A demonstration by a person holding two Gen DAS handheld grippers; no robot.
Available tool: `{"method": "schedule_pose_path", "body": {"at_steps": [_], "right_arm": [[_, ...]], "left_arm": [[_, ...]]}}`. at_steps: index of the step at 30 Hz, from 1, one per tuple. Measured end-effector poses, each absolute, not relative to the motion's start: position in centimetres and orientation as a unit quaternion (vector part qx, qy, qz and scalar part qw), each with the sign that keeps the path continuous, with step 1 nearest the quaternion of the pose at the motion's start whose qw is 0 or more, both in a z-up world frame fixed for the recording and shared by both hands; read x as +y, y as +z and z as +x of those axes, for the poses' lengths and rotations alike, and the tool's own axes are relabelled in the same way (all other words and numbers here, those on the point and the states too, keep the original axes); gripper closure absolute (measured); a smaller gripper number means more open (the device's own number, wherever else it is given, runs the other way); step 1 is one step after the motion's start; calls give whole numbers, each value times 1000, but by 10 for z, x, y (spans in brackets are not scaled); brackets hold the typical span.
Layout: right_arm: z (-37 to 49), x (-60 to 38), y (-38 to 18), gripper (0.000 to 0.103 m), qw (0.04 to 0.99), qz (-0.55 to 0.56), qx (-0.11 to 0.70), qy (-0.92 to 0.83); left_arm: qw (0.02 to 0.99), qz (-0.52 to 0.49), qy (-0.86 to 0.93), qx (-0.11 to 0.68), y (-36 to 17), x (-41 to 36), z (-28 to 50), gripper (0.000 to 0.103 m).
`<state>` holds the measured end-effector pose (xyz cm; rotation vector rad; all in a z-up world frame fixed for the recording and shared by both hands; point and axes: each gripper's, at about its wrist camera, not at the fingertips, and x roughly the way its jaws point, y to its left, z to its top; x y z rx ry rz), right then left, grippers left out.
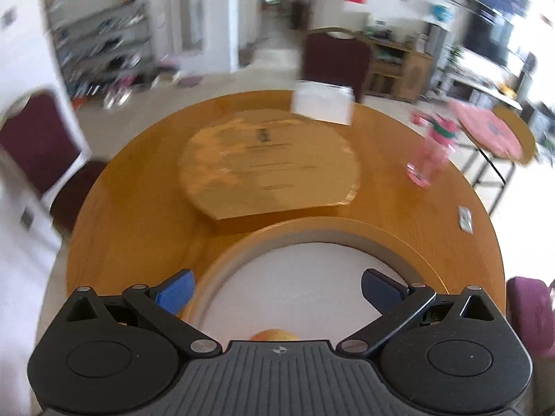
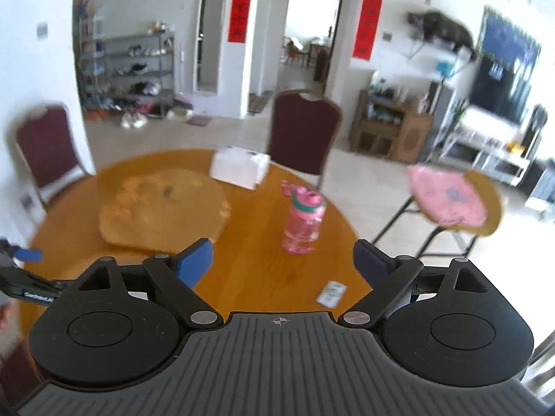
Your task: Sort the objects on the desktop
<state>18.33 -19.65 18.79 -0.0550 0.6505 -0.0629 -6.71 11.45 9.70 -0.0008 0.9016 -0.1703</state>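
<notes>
- Surveying the round wooden table [image 2: 249, 263] from the left: the left hand-held gripper [image 1: 275, 289] hangs with its jaws spread wide and nothing between the blue pads [image 1: 175, 293]; it touches nothing.
- Directly below that gripper sits a round tray [image 1: 312, 232] with a wooden rim and a pale floor, at the near edge of the table. A rounded orange-yellow object [image 1: 274, 334], possibly a fruit, shows inside the tray, mostly hidden behind the gripper body.
- Beyond the tray, in the middle of the table, lies a raised wooden turntable [image 1: 269, 166], with one straight-cut edge facing the tray.
- At the far edge of the table, just past the turntable, stands a white box [image 2: 239, 168]; its print is too blurred to read.
- Right of the turntable stands a pink water bottle [image 2: 301, 223], upright, with a green and pink lid, well apart from the tray.
- Near the right edge of the table lies a small flat packet [image 2: 331, 293], apart from the bottle.
- The right hand-held gripper [image 2: 282, 263] is spread wide above the table, empty, in contact with nothing.
- Off the table to the right stands a stool with a pink cushion [image 2: 447, 201].
</notes>
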Motion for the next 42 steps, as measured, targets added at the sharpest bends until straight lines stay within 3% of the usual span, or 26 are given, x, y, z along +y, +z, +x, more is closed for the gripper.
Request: {"method": "schedule_pose_path", "body": {"at_steps": [7,14,22,24,26,27,31,33,35,42], "right_arm": [[273,-177,165,10,913,-110,392,6],[371,-157,115,10,893,-85,433,91],[463,-164,28,11,888,10,440,135],[481,-159,-7,17,883,41,444,148],[500,-155,-37,18,881,65,442,158],[507,-153,-51,18,882,72,437,161],[535,-153,-95,17,888,84,427,148],[551,-159,-112,16,887,103,429,139],[564,-166,-124,16,884,122,433,129],[604,-174,-148,14,877,156,440,114]], "left_arm": [[845,-75,-65,525,85,147,-55,1],[860,-60,-5,507,74,131,-14,1],[876,-28,69,476,14,128,69,1],[888,-11,71,455,-2,131,89,5],[886,-11,75,457,-16,138,108,19],[881,-17,78,466,-22,142,117,20],[854,-68,98,506,-46,165,145,20],[860,-88,91,494,-51,172,154,19],[863,-108,80,487,-54,176,163,11],[867,-129,83,475,-69,174,201,6]]}}
